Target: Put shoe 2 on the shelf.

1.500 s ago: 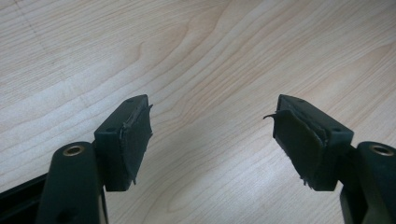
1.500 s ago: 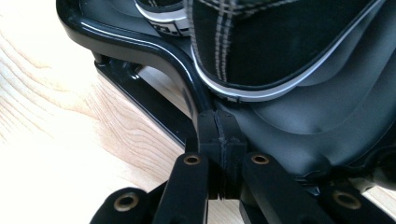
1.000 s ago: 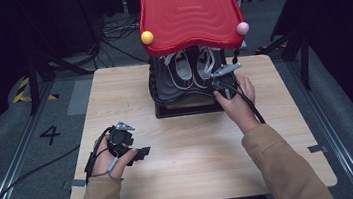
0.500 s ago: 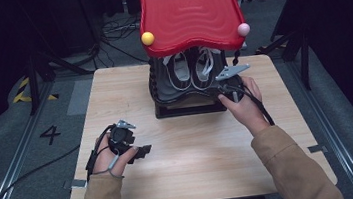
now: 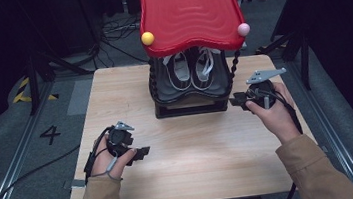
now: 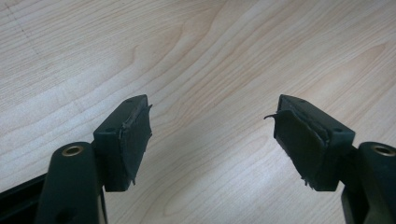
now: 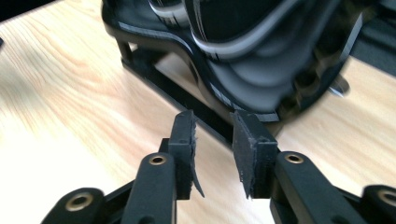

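Observation:
A pair of dark sneakers point(image 5: 189, 72) with white linings stands on the black lower shelf point(image 5: 190, 97) of a small rack, under its red wavy top point(image 5: 190, 12). My right gripper point(image 5: 235, 101) hovers just right of the rack's base, pointing at it. Its jaws have just been opening and nothing is between them. In the right gripper view its fingertips point(image 7: 212, 140) stand apart in front of the blurred black shelf point(image 7: 243, 70). My left gripper point(image 5: 144, 152) rests near the table's front left, open. In the left gripper view its jaws point(image 6: 212, 126) spread wide over bare wood.
The rack stands at the back middle of the light wooden table point(image 5: 197, 162). A yellow ball point(image 5: 147, 38) and a pink ball point(image 5: 243, 29) cap the red top's front corners. Cables and stand legs lie on the dark floor point(image 5: 106, 32) behind.
My right hand has pulled back from the right sneaker on the shelf and swung out to the right of the rack, its jaws parting. The left hand has stayed put.

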